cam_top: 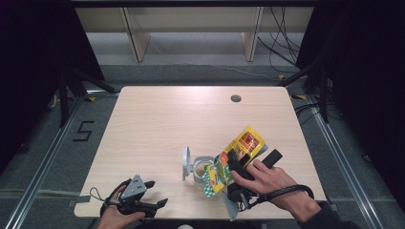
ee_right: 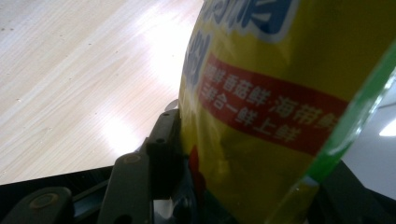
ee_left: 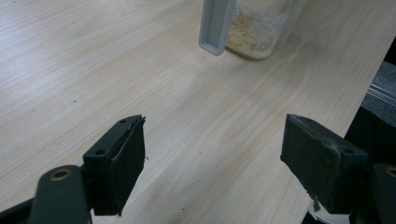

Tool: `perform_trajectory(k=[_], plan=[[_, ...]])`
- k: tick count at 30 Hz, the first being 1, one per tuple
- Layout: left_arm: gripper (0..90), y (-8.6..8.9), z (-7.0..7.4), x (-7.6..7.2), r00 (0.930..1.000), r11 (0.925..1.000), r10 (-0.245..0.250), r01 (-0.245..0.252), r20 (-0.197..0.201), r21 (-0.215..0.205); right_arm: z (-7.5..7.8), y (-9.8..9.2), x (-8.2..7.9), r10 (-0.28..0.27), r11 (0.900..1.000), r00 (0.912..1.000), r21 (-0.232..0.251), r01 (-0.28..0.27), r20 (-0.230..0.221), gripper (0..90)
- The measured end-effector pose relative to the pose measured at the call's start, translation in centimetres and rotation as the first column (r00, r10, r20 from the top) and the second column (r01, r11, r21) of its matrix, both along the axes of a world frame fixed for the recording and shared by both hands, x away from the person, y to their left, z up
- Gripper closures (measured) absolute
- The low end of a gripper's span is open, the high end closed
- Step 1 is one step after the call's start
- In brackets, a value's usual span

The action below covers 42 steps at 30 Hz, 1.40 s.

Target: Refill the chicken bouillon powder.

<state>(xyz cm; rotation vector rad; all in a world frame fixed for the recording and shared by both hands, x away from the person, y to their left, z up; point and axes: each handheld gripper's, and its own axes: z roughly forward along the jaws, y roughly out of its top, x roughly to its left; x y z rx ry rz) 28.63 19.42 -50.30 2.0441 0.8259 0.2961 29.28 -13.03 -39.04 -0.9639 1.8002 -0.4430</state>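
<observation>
Two tongs are at work near the front edge of the table (cam_top: 157,114), which is pale wood with a small round grommet hole (cam_top: 236,98) far back on it. Behind the table we see a light shelf unit (cam_top: 191,28) and loose cables (cam_top: 282,47) on the floor, all well apart from the work.

We see a clear jar (cam_top: 203,172) standing just in front of the middle, with a pale granular fill at its bottom and its grey lid (cam_top: 186,162) flipped up at its left side. Nothing stands between the jar and the left tongs (cam_top: 152,194), which rest low at the front left corner with their jaws spread wide over bare wood, holding nothing.

Our right tongs (cam_top: 237,163) clamp a yellow packet (cam_top: 234,157) about halfway closed, the pads pressing its two faces. The packet hangs tilted in the air just beside and over the jar's right rim; its long axis runs from upper right to lower left in the high view, the green-edged lower end pointing down toward the jar mouth. Whether that end touches the rim we cannot tell.
</observation>
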Motion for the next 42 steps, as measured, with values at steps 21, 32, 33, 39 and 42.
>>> perform_trajectory(k=[21,32,33,39,42], plan=[[21.2,-0.01,0.0,-0.02,1.0,1.0,0.002,-0.002,-0.004,-0.002,0.05,-0.12,0.03,0.003,1.0,1.0,0.008,-0.003,-0.003,54.0],[21.2,0.06,0.0,0.0,1.0,1.0,0.006,-0.006,0.006,0.003,0.04,-0.16,0.0,0.001,1.0,1.0,0.01,-0.001,-0.006,54.1],[21.2,0.04,0.03,-0.03,1.0,1.0,0.008,-0.008,0.003,0.003,0.06,-0.16,-0.04,-0.002,1.0,1.0,0.008,0.002,-0.003,54.0],[21.2,0.05,-0.01,0.02,0.9999,1.0,0.006,-0.006,0.009,-0.007,0.13,-0.19,-0.04,0.0,1.0,1.0,0.002,0.0,-0.003,54.1],[21.2,0.07,-0.01,0.04,1.0,1.0,0.002,-0.002,0.004,-0.001,0.11,-0.28,-0.04,0.002,1.0,1.0,0.012,-0.002,-0.007,54.1]])
